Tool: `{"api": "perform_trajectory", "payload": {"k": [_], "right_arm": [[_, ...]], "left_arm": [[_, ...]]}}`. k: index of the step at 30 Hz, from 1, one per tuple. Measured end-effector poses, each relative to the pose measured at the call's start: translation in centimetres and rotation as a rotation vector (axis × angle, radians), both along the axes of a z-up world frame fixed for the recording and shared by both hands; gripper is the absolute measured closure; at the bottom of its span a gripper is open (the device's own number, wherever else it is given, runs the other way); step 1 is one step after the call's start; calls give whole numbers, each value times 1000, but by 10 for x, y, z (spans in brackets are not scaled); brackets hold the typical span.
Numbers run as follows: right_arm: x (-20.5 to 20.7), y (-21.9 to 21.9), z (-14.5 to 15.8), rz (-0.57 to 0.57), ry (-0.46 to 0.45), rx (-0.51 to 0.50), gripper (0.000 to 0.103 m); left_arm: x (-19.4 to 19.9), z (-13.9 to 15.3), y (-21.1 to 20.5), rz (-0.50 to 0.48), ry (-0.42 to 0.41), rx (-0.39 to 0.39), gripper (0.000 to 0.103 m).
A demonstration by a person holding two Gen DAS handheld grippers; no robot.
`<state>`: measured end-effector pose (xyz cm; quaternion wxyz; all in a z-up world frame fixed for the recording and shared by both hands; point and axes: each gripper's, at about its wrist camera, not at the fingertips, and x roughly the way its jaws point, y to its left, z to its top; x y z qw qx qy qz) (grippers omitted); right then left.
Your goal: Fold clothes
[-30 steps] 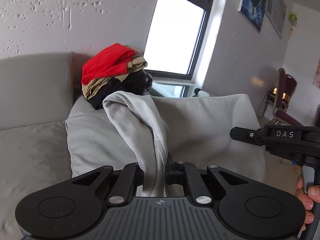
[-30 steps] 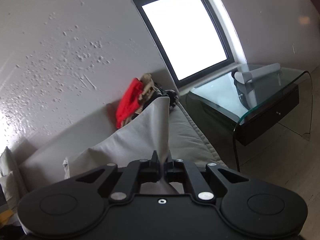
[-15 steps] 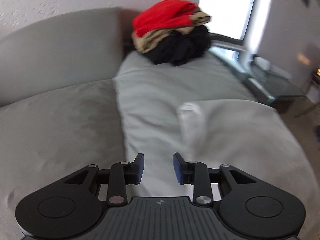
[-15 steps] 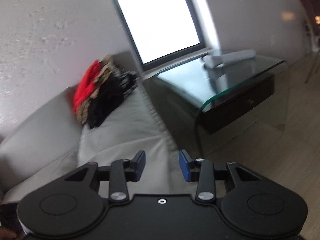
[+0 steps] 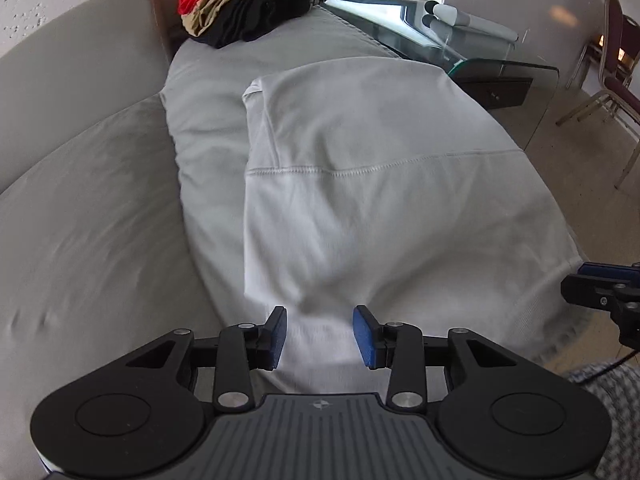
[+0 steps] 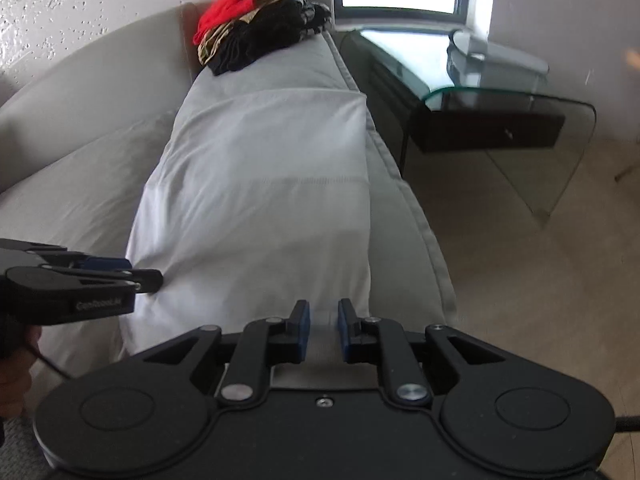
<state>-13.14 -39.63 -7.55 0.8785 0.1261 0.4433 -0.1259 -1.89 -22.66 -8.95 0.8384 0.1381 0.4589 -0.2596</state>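
Garment: we find the pale grey shirt (image 5: 360, 184) lying flat along the sofa seat (image 5: 100, 220), one fold over it, its stitched hem crossing the middle.
Left gripper (image 5: 320, 334): jaws released, holding nothing, over the shirt's near edge, likely placed for the next fold.
Right gripper (image 6: 319, 326): jaws apart, empty, at the shirt's near corner.
Clothes pile (image 5: 248, 4): beyond the shirt's far end, waiting.
Glass desk (image 6: 500, 92): beside the shirt's far end.
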Motion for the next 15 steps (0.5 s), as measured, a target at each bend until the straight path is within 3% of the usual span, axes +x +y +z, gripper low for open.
{"api": "perform_trajectory", "payload": {"k": [6,8,10,15], "right_arm": [[-25,28,59,0,-53,12,52],[-34,37,80,5,-71,13,45],[-42,43,100,1,-82,10,35],[-58,53,139,-20,-87,-5,25]], "left_arm": [[-41,58,22,-12,-46,-64,43],[-52,75,28,-17,-61,-81,29],[-60,89,33,-20,-71,-93,28],[-82,119,45,-30,-89,-144,15]]}}
